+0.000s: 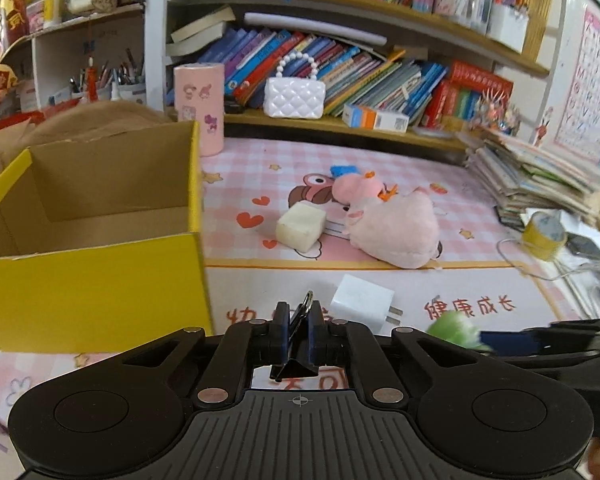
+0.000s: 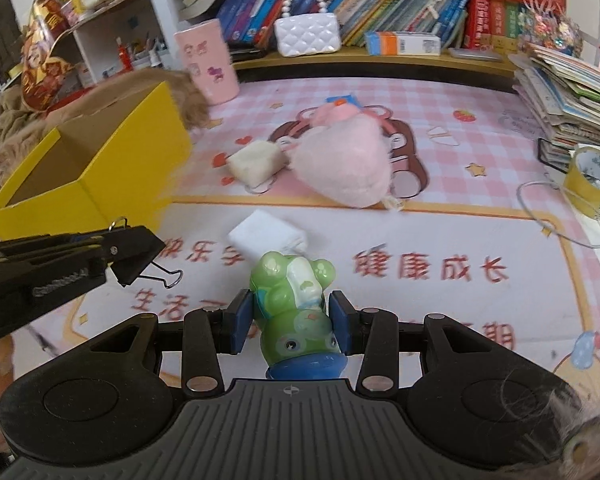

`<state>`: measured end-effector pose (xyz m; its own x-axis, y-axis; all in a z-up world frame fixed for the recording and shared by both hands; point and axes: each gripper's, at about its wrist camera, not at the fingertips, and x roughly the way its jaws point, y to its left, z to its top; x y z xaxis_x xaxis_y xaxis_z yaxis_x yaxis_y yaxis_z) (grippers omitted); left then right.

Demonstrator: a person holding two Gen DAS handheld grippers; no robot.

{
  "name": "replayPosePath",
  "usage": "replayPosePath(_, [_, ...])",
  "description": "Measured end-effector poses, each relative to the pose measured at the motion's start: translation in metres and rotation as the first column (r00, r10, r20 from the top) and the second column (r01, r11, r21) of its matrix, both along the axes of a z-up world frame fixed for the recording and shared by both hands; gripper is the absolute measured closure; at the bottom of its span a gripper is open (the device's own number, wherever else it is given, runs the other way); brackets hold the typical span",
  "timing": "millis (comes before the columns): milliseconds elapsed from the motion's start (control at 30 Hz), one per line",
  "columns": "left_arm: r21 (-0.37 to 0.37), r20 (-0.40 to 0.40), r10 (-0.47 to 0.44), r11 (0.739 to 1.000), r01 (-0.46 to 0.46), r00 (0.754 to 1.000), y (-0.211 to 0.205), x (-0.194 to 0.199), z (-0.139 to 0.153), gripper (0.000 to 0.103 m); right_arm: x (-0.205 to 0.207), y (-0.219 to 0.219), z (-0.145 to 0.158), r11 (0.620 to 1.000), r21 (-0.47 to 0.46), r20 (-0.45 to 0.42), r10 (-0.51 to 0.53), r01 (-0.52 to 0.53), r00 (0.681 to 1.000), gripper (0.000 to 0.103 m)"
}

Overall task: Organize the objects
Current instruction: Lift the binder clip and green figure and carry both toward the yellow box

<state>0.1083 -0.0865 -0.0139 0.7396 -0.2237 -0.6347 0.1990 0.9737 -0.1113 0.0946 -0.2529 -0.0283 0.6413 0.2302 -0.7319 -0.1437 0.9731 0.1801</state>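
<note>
The left hand-held gripper [image 1: 299, 322] is clamped on a black binder clip [image 1: 298, 344]. The right hand-held gripper [image 2: 292, 312] is clamped on a green toy figure [image 2: 294, 304]. Both loads look lifted off the bench [image 2: 480, 240]. The carrying step seems in hand. Ahead-left of both stands the open yellow box [image 1: 92, 280]; next, each load likely goes over its rim. Farther ahead lie a white charger [image 1: 362, 302], a cream block [image 1: 300, 226] and a pink plush [image 1: 392, 228].

Left gripper [image 1: 299, 322] jaws clamped; right gripper [image 2: 293, 316] jaws clamped.
</note>
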Motion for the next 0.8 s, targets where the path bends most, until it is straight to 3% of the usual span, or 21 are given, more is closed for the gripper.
replayPosePath(800, [-0.007, 0.018, 0.132, 0.991, -0.131, 0.991, 0.14, -0.089, 0.014, 0.096, -0.065, 0.153, 0.005, 0.986, -0.001, 0.024, 0.166, -0.166, 0.986, 0.065])
